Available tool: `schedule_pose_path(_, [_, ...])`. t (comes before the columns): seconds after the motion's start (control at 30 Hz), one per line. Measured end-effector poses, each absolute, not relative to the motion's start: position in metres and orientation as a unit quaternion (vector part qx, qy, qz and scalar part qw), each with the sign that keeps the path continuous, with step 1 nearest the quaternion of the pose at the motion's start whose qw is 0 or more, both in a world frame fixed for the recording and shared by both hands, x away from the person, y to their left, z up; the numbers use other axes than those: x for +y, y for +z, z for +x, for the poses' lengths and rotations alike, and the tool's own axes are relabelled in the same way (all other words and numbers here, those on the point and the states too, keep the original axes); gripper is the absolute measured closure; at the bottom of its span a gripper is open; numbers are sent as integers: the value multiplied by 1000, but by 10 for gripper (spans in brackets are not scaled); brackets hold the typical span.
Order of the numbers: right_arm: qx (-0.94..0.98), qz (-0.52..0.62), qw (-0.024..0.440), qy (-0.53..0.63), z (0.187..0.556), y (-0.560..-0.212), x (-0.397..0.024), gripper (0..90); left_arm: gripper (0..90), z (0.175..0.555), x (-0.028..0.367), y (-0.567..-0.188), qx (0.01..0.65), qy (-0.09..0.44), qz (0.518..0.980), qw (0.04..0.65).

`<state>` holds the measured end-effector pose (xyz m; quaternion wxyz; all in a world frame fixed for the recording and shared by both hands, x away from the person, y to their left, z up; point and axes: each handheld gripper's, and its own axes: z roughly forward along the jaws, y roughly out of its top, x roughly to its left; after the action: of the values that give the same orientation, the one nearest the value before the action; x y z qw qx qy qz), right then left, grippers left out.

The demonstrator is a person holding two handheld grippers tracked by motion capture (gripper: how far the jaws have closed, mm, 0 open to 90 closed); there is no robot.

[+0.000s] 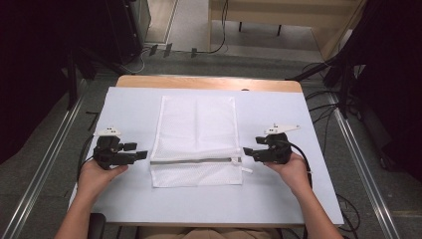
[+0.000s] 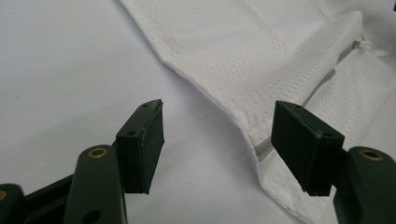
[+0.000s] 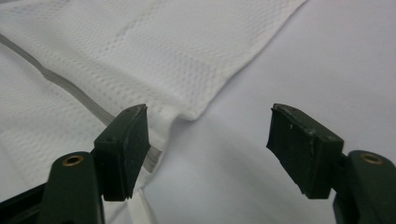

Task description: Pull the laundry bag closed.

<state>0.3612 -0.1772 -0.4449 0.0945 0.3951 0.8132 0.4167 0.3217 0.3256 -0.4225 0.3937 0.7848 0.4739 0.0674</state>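
White mesh laundry bag (image 1: 196,142) is lying folded; left gripper (image 1: 141,155) and right gripper (image 1: 247,151) are standing wide apart beside it, gripping nothing.

Your mesh bag (image 1: 196,142) is white, fine perforated weave, with a grey zipper strip (image 1: 194,161) across its near part. Worktop (image 1: 278,194) beside the bag: pale lavender-white sheet, tan wood edge beyond. Both tools black.

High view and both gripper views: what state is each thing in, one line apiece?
White mesh laundry bag: flat on the table, untouched, near part folded along the zipper.
Grey zipper: looks closed, pull at the bag's right end.
Left gripper: open, nothing between the jaws, beside the bag's left edge.
Right gripper: open, nothing held, by the zipper's right end.
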Motion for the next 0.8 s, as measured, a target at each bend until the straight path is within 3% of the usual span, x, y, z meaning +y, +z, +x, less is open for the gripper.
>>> schedule_pose_path(0.3, [819, 389, 151, 394, 360, -453, -200, 225, 331, 323, 338, -423, 505, 85, 767, 387])
schedule_pose_path(0.8, [803, 427, 143, 390, 368, -460, -219, 216, 280, 327, 344, -431, 532, 105, 754, 370])
